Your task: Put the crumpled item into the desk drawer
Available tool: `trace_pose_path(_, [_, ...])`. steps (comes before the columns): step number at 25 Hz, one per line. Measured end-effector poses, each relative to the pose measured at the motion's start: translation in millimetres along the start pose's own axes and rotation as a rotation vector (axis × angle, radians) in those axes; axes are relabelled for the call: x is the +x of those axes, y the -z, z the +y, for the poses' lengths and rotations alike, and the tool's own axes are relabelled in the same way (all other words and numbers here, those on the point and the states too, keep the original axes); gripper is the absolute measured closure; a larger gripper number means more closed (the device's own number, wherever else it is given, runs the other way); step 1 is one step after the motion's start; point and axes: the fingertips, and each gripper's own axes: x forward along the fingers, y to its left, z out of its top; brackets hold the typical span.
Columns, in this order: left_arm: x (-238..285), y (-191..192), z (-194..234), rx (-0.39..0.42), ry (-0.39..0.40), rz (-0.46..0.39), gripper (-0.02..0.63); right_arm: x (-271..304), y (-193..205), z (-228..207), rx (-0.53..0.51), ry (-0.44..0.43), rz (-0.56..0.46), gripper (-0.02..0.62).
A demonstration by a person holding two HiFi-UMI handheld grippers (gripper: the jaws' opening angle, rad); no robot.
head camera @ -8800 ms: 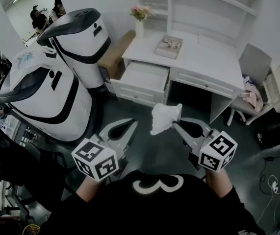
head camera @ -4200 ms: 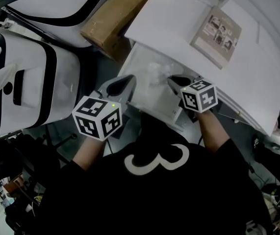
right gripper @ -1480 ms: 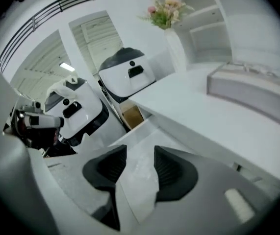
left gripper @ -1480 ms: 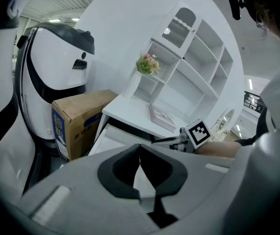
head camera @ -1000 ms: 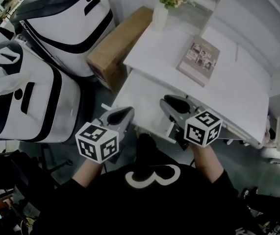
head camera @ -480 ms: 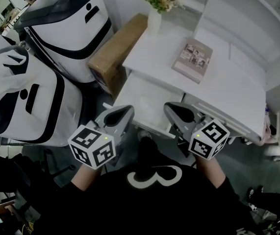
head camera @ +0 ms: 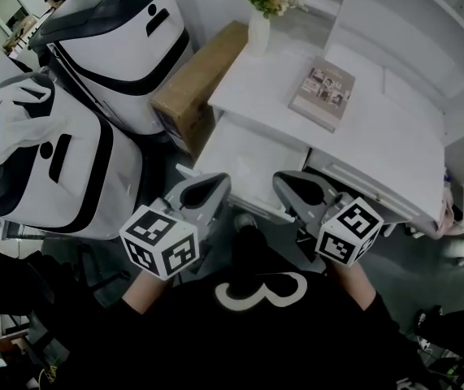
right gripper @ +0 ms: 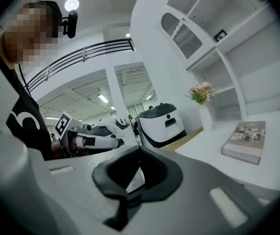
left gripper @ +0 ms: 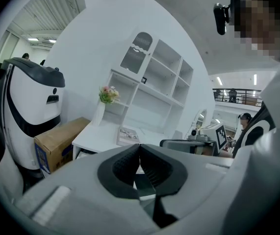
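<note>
Status: looks mostly done. Neither tongs carries the crumpled item. Judging by that, it's already in the drawer (head camera: 248, 157). The head view can't confirm this: the drawer interior is white on white and no clear lump can be made out.

The drawer still appears pulled out from the worktop (head camera: 362, 136), with its front edge just ahead of both tongs. If closing it counts as part of the task, that's the remaining step. Otherwise nothing is left.

Left tongs (head camera: 218, 184): pressed together, pads meeting at the tip, nothing between them.
Right tongs (head camera: 285, 179): likewise pressed together and empty.

Pose: both are held side by side in front of the person's chest, marker cubes toward the body and tips toward the desk. They sit near the drawer front and are not touching it, as far as can be told. Both point roughly level, tipped slightly down.

The book (head camera: 323, 96) and flower vase (head camera: 260, 23) on the worktop are well clear. The cardboard box (head camera: 199, 84) sits just beside the desk's left end.
</note>
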Motion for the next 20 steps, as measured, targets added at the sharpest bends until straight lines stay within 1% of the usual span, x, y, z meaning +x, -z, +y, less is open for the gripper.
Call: trace_pose_path(20, [-5.8, 17.1, -6.0, -0.004, -0.001, 0.025, 0.595, -4.3, 22.2, 8.1, 0.015, 0.009, 0.031, 0.594])
